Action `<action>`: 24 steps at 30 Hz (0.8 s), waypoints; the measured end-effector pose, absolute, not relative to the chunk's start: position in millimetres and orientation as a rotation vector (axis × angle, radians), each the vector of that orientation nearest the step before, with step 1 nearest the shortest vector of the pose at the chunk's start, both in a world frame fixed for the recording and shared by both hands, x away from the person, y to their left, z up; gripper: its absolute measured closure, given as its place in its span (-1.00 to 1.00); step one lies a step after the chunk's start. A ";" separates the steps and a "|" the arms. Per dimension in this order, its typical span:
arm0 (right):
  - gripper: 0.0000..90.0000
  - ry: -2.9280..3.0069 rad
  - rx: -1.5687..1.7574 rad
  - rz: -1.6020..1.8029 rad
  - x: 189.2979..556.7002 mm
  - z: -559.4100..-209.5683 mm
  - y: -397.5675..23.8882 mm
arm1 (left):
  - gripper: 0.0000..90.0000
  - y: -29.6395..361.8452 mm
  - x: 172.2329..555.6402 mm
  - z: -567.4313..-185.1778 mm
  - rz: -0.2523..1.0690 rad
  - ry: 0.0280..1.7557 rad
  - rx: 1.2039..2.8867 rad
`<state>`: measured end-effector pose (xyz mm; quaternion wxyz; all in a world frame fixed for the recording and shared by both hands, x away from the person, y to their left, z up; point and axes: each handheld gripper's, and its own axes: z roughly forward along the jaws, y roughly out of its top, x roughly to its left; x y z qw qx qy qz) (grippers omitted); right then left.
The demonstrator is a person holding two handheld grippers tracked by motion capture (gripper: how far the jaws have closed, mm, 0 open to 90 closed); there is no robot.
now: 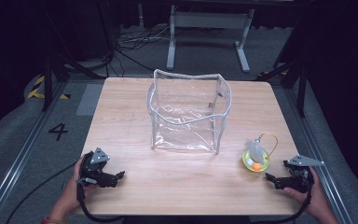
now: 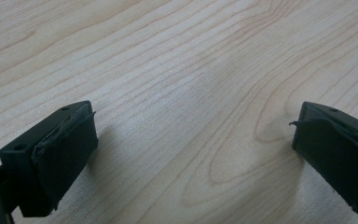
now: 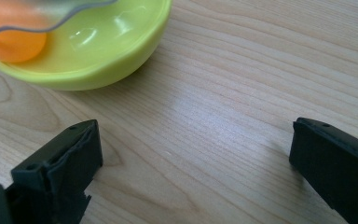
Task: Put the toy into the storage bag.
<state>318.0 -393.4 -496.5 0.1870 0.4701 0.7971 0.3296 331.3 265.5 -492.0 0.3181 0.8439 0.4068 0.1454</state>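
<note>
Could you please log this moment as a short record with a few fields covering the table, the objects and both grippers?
surface: wooden table
centre: clear plastic bag, upright, top open
right side: small yellow-green toy with orange piece and yellow loop, on the table
left gripper: open, holds nothing, low over bare wood
right gripper: open, holds nothing, beside the toy, not touching

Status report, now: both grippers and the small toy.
Left gripper open, right gripper open, both empty. Small yellow-green toy beside right. Clear plastic bag upright, centre.
</note>
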 end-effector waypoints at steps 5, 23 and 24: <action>-0.95 2.248 1.321 0.926 318.5 -496.4 -393.5 | -1.00 265.6 331.7 -492.2 0.376 1.067 2.221; -0.62 2.391 1.294 0.844 324.4 -480.5 -393.0 | -0.99 266.0 330.9 -492.2 0.375 1.075 2.217; -0.62 2.391 1.294 0.844 324.4 -480.5 -393.0 | -0.99 266.0 330.9 -492.2 0.375 1.075 2.217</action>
